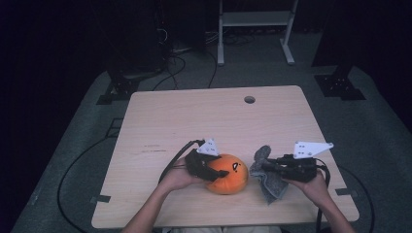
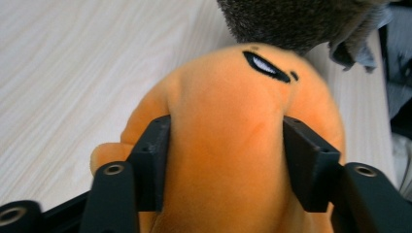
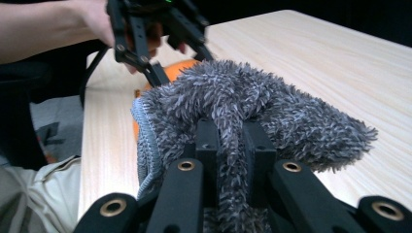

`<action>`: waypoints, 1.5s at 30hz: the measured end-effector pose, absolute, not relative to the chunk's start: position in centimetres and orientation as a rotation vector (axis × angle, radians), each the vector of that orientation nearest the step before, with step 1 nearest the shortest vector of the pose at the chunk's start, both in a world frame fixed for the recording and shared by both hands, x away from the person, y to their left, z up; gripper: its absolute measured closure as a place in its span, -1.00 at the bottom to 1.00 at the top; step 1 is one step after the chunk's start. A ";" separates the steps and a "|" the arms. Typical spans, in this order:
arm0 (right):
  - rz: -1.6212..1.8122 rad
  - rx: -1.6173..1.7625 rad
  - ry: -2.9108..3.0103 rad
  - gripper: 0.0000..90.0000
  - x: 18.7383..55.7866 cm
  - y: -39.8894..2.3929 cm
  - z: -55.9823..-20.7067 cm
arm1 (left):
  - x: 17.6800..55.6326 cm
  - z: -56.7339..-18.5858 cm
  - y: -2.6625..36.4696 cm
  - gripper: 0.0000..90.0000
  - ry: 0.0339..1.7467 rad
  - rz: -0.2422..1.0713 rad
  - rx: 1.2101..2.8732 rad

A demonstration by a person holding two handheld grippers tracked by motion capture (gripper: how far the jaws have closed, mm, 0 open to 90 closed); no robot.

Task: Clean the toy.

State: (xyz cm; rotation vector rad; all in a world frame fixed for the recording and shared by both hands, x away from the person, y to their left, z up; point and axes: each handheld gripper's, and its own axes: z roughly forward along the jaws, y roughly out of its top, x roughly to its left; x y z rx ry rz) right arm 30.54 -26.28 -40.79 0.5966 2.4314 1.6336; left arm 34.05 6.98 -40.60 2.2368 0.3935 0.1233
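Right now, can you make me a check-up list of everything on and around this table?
Surface: pale wooden table, a round hole near its far edge.
Job's things: orange plush toy; grey fluffy cloth.
Clutter: nothing seen.
Grippers: left gripper clamps the toy; right gripper pinches the cloth.
Cables: black cable trails from the left gripper; more lie on the floor.
Surroundings: grey floor, white rack, dark room.

An orange plush toy (image 1: 227, 174) is showing a black-and-white stitched eye, a shaggy grey cloth (image 1: 268, 180) is sporting a paler blue-grey hem, and the surface (image 1: 194, 116) is looking pale wood-grained.
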 end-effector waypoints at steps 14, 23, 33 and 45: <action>1.457 0.742 2.431 0.75 31.8 -28.6 -42.4 | 38.9 -39.4 6.3 -0.09 0.580 0.374 2.169; 1.381 0.870 2.490 0.57 33.3 -28.9 -44.7 | 39.7 -40.2 5.9 -0.33 0.592 0.307 2.180; 1.396 0.894 2.502 0.12 33.2 -28.9 -44.7 | 38.9 -39.0 6.9 -0.59 0.600 0.309 2.133; 1.370 0.908 2.444 0.02 33.0 -29.3 -44.1 | 38.0 -38.6 8.1 -0.64 0.604 0.335 2.106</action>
